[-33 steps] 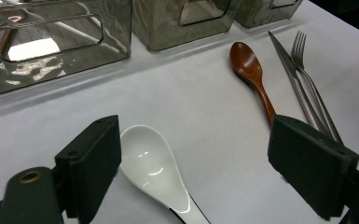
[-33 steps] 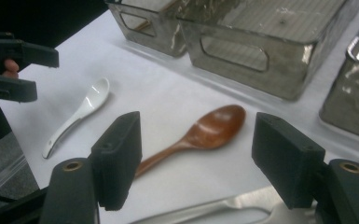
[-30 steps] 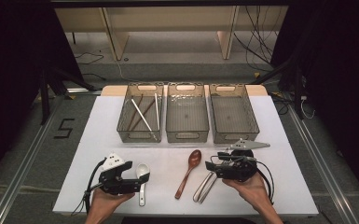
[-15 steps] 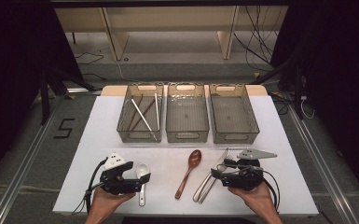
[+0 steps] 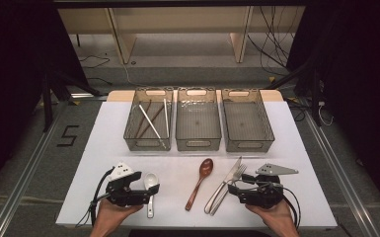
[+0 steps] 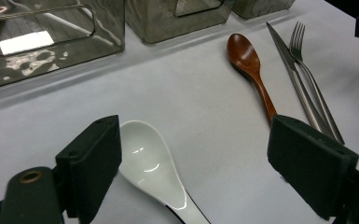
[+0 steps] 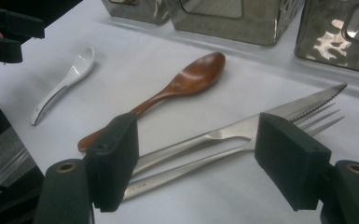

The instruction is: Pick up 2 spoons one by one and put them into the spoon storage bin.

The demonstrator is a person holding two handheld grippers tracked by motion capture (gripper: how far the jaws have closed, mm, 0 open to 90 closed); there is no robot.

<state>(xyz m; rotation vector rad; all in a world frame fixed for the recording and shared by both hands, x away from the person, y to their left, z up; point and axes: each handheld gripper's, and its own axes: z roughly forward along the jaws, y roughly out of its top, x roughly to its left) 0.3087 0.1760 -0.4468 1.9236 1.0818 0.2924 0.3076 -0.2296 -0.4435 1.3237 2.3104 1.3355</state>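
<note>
A white ceramic spoon lies near the table's front left. My left gripper stands open over it, with the bowl of the white spoon next to the left jaw of that gripper. At the front middle lies a wooden spoon. Right of it a knife and a fork lie side by side. My right gripper is open and low, and its jaws straddle the knife and fork handles without pressing them.
Three clear bins stand in a row at the back: the left bin holds several chopsticks, while the middle bin and the right bin look bare. The white table cover ends just behind both hands.
My right gripper has slid toward the near edge and slightly right, sinking onto the knife and fork handles. The left gripper has stayed put.
</note>
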